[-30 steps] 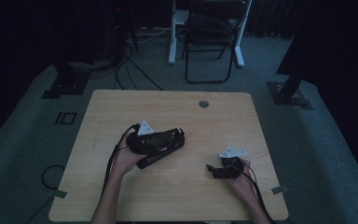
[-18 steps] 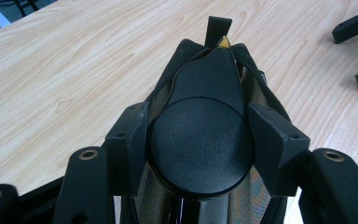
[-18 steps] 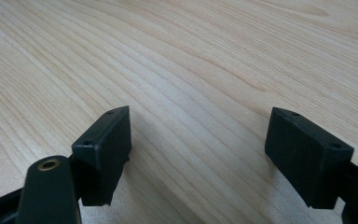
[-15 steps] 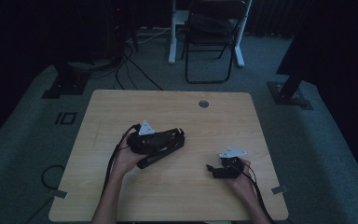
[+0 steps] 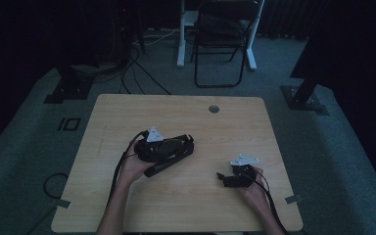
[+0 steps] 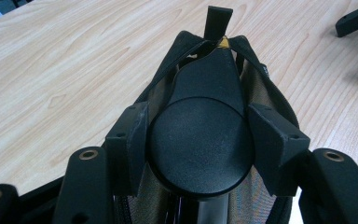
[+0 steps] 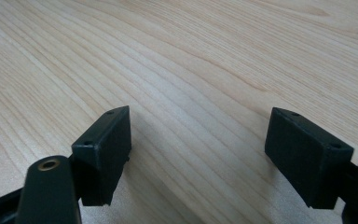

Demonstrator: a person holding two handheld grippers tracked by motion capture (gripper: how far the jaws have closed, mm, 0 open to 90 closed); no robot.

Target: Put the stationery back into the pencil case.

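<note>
Left gripper view: left gripper (image 6: 200,140) clamped on a black pouch (image 6: 205,93) with its black cylinder (image 6: 200,154), held mid-table (image 5: 127,117). Right gripper (image 7: 198,154) wide open, empty, near right. We judge: keep the squeeze steady, and bring the right one to the pouch's far end.

No change seen betw. earlier pics & now. L gripper (image 5: 182,145) is at the same spot, approx. 9 o'clock of table (image 5: 176,110) centre, jaws same width, clamped on black pouch (image 6: 205,84). The pouch hasn't shifted or turned, and its tip is still aimed at 3 o'clock in the high view. R gripper (image 5: 223,177) is likewise unmoved at approx. 4 o'clock, jaws as wide apart as before, nothing betw. them. Hands & forearms are in the same pose. Cables are in the same loops.
</note>
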